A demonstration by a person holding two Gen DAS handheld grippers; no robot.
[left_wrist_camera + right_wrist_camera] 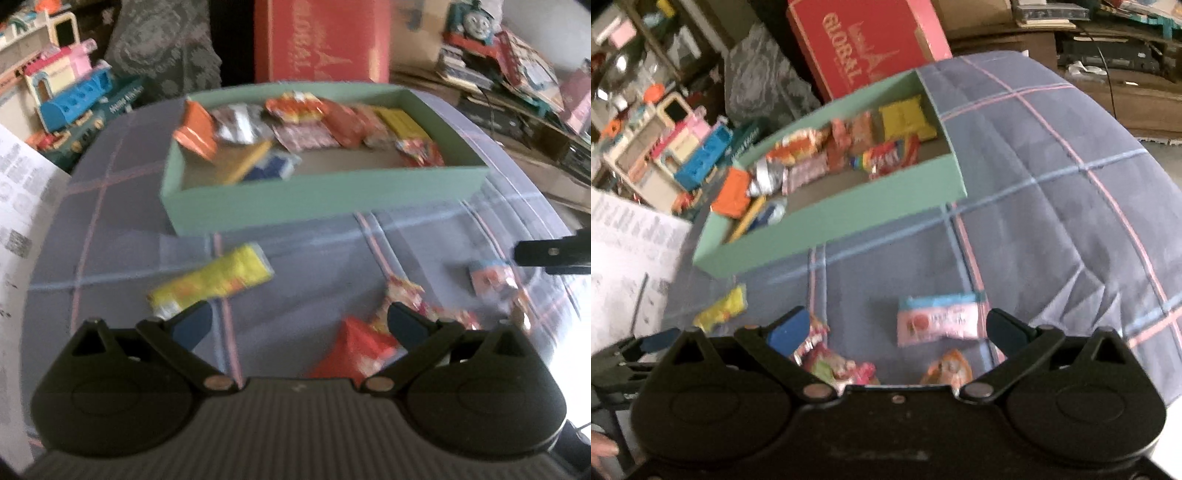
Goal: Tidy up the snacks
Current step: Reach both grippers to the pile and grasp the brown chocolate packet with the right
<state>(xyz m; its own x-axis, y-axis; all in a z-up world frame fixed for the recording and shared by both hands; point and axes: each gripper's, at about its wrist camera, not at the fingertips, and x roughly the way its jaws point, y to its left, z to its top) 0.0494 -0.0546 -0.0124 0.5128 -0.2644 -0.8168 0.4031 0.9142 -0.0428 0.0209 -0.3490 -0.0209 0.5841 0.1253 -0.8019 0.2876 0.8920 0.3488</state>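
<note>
Both tongs gape wide and empty, left gripper [297, 325] over the cloth, right gripper [899, 328] just short of the pink-and-white packet [938, 319] lying flat near the green box [827, 225]; looks light, crinkly, slippery, so pinch across its short middle.

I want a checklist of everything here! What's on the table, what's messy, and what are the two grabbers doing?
Surface: blue checked cloth, creased at right.
Job's things: green box holding many snack packets; loose on cloth: yellow packet, pink-and-blue packet, red packet, a few more near the fingers.
Clutter: white printed paper at left.
Grippers: left gripper open, empty; right gripper open, empty.
Cables: thin dark cable behind, blurry.
Surroundings: red carton, toy train, toy houses.
</note>
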